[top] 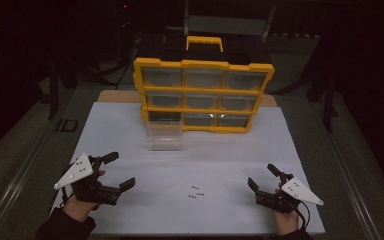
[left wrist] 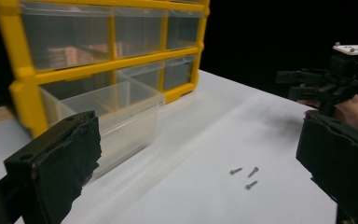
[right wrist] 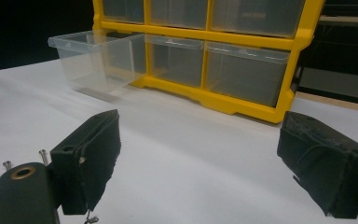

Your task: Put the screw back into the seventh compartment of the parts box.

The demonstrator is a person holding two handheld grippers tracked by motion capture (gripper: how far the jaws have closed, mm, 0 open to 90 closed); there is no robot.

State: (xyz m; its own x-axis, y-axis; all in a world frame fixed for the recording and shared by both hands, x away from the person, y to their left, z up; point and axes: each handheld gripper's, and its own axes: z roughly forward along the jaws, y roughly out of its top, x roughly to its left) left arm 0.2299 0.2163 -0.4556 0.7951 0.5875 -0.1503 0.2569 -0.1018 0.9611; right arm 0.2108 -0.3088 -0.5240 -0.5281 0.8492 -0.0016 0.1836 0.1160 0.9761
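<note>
Bottom-left drawer [top: 164,136] stood pulled out of yellow organizer [top: 203,95]. Three screws [top: 195,192] lay loose on white table [top: 130,125], between left gripper [top: 115,171] and right gripper [top: 262,178]. Both spread wide, empty; loading judged pending.

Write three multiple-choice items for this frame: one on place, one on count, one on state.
1. Where do the small metal screws lie?
A. on the white table sheet between the grippers
B. inside the clear drawer
C. atop the cabinet

2. How many screws are there?
A. one
B. three
C. six

3. How is the bottom-left clear plastic drawer of the yellow-framed organiser cabinet?
A. shut flush
B. pulled out
C. lying upside down

Key: 1 A, the high view shows them between the left gripper and the right gripper; 2 B, the left gripper view shows three; 3 B, it juts forward.
</note>
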